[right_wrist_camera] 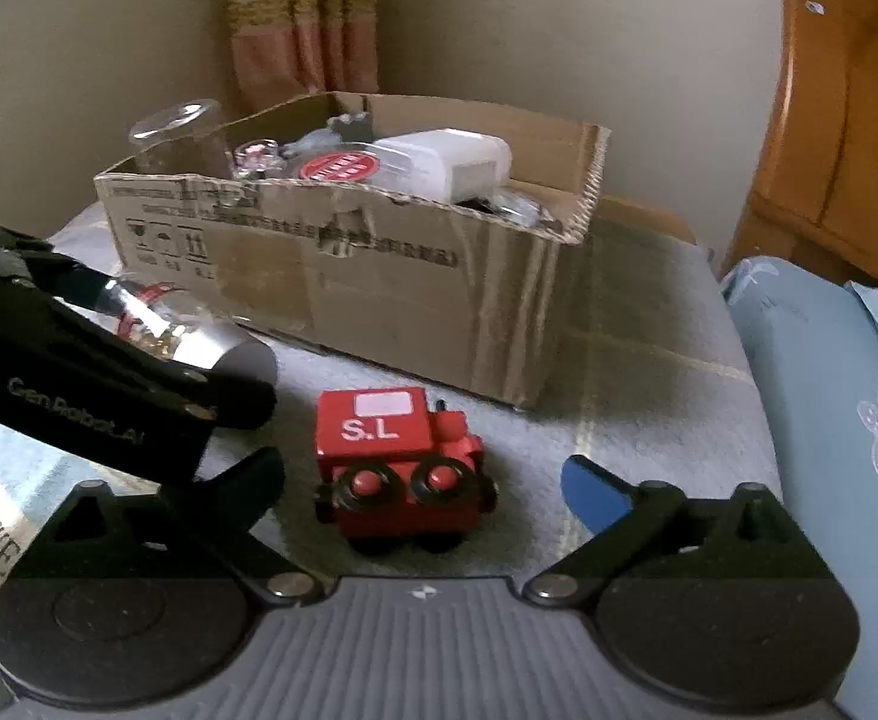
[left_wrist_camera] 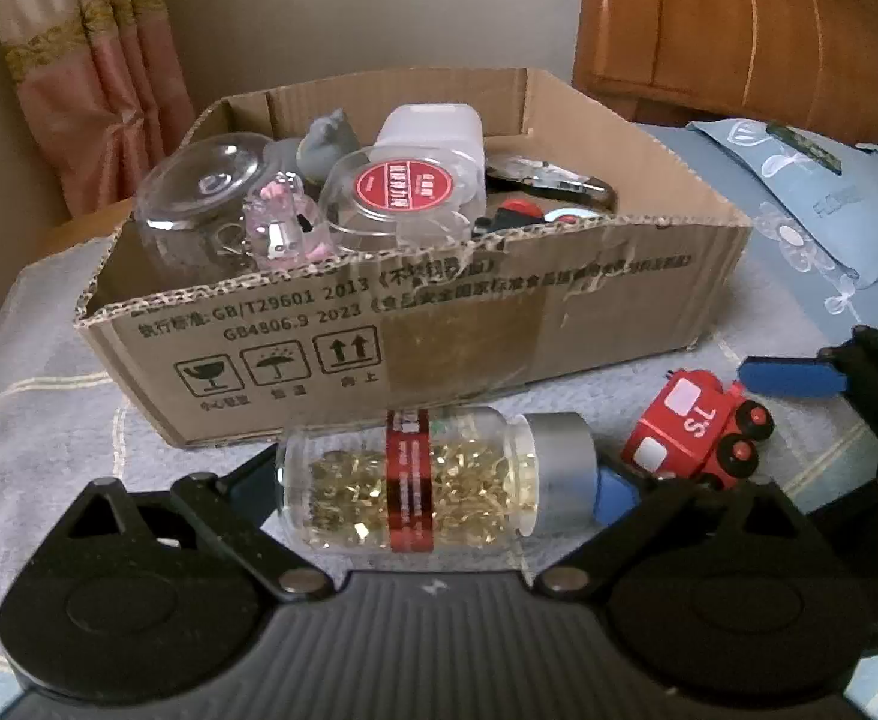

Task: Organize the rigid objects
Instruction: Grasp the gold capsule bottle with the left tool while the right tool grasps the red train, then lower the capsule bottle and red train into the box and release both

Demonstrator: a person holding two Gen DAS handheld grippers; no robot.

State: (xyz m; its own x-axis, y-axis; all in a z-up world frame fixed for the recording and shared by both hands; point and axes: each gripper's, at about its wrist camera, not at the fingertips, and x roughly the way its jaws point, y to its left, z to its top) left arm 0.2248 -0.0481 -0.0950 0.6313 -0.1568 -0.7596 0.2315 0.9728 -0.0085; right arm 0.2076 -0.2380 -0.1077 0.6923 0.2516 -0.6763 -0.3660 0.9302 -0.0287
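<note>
A clear bottle of gold pins with a red band and silver cap lies sideways between the fingers of my left gripper, which is shut on it, just in front of the cardboard box. The bottle also shows in the right wrist view, partly hidden by the left gripper. A red toy train marked "S.L" stands on the grey bedspread between the open fingers of my right gripper. The train and the right gripper's blue pad show in the left wrist view.
The box holds a glass jar, a round clear case with a red label, a white container, a grey figure and other small items. Blue pillows lie at right. A wooden headboard stands behind.
</note>
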